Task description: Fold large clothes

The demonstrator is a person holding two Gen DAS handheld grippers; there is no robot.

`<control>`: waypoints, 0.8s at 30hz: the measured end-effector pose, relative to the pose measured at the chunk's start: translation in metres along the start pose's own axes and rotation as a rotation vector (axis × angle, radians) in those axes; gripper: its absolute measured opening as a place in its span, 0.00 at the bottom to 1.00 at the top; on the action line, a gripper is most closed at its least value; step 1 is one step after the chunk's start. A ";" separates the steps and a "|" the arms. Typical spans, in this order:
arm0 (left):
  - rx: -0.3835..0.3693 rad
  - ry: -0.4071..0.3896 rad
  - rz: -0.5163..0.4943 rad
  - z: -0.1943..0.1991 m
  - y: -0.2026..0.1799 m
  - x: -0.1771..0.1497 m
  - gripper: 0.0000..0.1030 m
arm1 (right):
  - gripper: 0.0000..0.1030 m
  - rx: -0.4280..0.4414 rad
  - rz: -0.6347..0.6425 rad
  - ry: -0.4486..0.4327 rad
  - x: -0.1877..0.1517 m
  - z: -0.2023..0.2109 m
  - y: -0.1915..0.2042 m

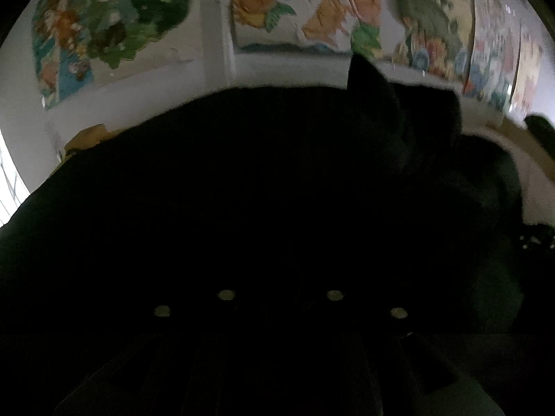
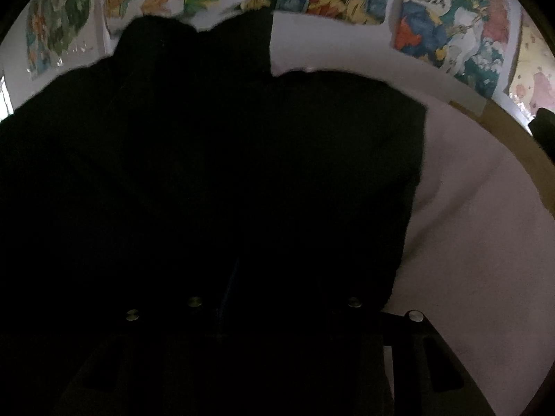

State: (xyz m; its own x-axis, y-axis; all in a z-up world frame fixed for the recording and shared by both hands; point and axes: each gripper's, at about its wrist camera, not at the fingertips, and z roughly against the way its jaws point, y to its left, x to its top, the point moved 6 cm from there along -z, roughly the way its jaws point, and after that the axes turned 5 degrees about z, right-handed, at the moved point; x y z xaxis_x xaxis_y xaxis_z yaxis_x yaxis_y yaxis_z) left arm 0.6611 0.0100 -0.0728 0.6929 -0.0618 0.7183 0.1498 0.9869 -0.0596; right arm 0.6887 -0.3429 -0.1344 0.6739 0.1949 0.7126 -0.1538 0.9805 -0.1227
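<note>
A: Left wrist view first. What's there?

B: Mostly black. A dark garment [image 1: 242, 180] fills the frame, piled on a white desk [image 1: 541, 187]. One fold of it sticks up at upper right. Wall behind has colourful posters [image 1: 114, 17].

A: Left gripper [image 1: 280, 277]?

B: Lost in the dark. Only four pale screw heads [image 1: 226, 294] show near the bottom. Fingers don't separate from the cloth, so I can't tell how wide the jaws stand or whether cloth is pinched.

A: Right wrist view?

B: Same garment [image 2: 208, 173], covering the left and centre, bunched up high at the top. White desk [image 2: 485, 225] is bare on the right, with a brown edge [image 2: 520, 138] curving round it and a strip of tape on that edge. More posters [image 2: 451, 27] on the wall, one reads 2024.

A: Right gripper [image 2: 274, 270]?

B: Also too dark. Screw heads [image 2: 353, 301] visible, and the right finger's base sits over the white desk at lower right. The tips vanish against the cloth. Jaw gap unreadable, grip unreadable.

A: Garment location, final?

B: On the desk, heaped right in front of both grippers, its right edge ending on the white surface.
</note>
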 end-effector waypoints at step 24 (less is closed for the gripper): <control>0.165 -0.099 0.681 0.182 0.194 -0.098 0.89 | 0.80 0.081 0.345 -0.243 0.035 0.149 0.233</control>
State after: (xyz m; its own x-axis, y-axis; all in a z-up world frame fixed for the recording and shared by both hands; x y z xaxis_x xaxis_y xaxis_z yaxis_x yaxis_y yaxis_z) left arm 0.4942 0.2347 -0.0286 0.5260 0.5837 0.6186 -0.4086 0.8113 -0.4182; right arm 0.5693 -0.1112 -0.0351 0.3849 0.4895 0.7825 -0.4032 0.8517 -0.3346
